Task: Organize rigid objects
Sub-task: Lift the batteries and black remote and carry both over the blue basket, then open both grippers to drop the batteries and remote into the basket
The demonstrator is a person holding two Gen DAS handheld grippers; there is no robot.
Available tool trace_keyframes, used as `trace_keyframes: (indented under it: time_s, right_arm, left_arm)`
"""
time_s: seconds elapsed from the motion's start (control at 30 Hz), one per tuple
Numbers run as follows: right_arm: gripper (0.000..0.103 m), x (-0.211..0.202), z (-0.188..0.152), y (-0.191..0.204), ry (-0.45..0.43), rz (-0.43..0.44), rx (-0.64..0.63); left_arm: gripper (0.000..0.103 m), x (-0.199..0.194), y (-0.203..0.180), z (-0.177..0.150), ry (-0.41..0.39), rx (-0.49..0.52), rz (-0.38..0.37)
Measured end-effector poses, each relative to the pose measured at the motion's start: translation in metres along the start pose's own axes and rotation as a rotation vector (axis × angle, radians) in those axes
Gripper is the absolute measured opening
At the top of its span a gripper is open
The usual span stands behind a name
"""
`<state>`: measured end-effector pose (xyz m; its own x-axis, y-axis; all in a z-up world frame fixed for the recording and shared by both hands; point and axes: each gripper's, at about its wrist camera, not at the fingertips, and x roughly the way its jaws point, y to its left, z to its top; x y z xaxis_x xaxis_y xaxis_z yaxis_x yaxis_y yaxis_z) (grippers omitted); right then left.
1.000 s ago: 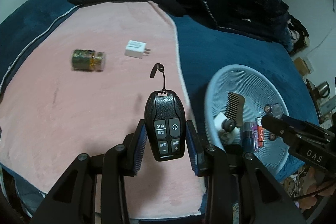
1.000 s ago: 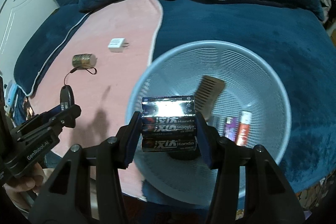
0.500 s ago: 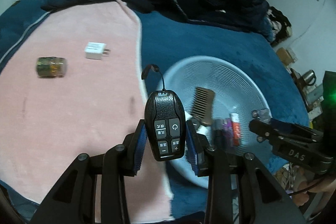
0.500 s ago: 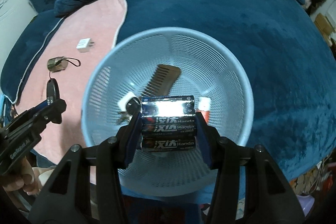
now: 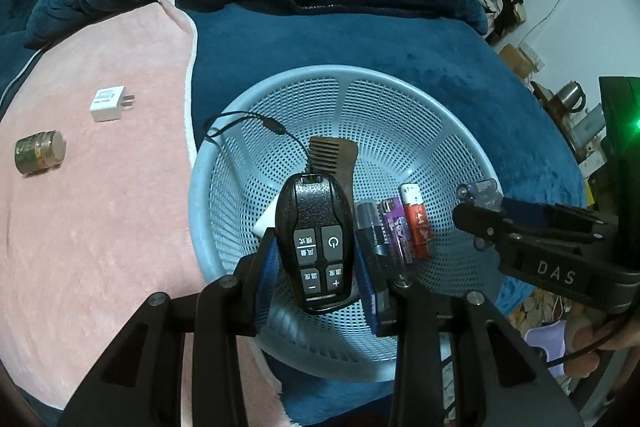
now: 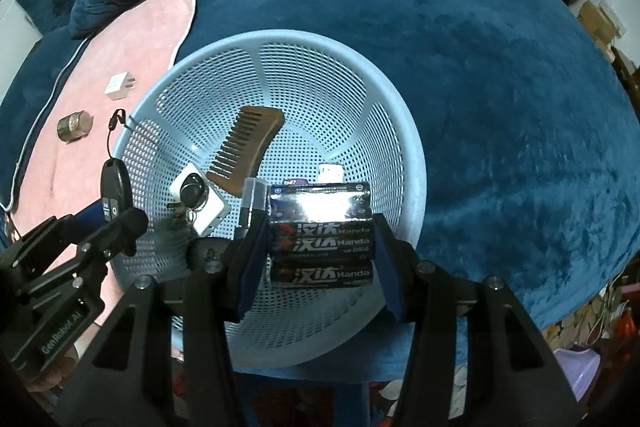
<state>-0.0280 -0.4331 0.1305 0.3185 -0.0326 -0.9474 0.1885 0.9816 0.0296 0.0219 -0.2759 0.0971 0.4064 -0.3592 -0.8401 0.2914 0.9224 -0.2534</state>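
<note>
Left gripper (image 5: 316,267) clamped on a black remote fob (image 5: 316,243) with power, plus and minus buttons, held over the light blue mesh basket (image 5: 400,115), its lanyard trailing toward 11 o'clock across the rim. Right gripper (image 6: 320,243), body marked "DAS", clamped on a shrink-wrapped battery pack (image 6: 320,239) printed "Handa", also over the basket. Inside: wooden comb (image 6: 248,147), white charger (image 6: 200,203) with a key on it, purple lighter (image 5: 396,227), red lighter (image 5: 416,223). On the pink blanket (image 5: 100,227) at 10 o'clock: white plug adapter (image 5: 108,103), small jar (image 5: 38,157). Left tool reads "GenRobot.AI"
</note>
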Motion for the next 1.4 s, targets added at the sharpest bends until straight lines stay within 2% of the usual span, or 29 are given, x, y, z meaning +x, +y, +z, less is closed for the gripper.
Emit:
trace_keyframes:
  time_s: [0.33, 0.73, 1.13, 1.27, 1.3, 1.37, 1.4]
  right_arm:
    - [0.051, 0.007, 0.003, 0.002, 0.004, 0.016, 0.004]
    - [0.051, 0.028, 0.024, -0.002, 0.018, 0.044, 0.075]
    - [0.051, 0.042, 0.045, -0.005, 0.027, 0.054, 0.115]
    - [0.051, 0.041, 0.047, -0.007, 0.027, 0.097, 0.136]
    - [0.051, 0.040, 0.048, -0.009, 0.026, 0.107, 0.146]
    - [0.052, 0.037, 0.049, -0.009, 0.020, 0.121, 0.151]
    - [0.052, 0.035, 0.049, -0.008, 0.016, 0.124, 0.146]
  left_arm:
    - [0.037, 0.008, -0.001, 0.000, 0.014, 0.005, -0.010]
    - [0.037, 0.028, -0.008, 0.009, 0.043, 0.042, -0.014]
    - [0.037, 0.049, -0.002, 0.024, 0.058, 0.019, -0.023]
    - [0.037, 0.050, 0.002, 0.027, 0.055, -0.006, -0.014]
    - [0.038, 0.050, 0.004, 0.027, 0.057, -0.015, -0.014]
    - [0.053, 0.047, 0.007, 0.027, 0.049, -0.035, -0.013]
    - [0.068, 0.045, 0.009, 0.027, 0.039, -0.045, -0.014]
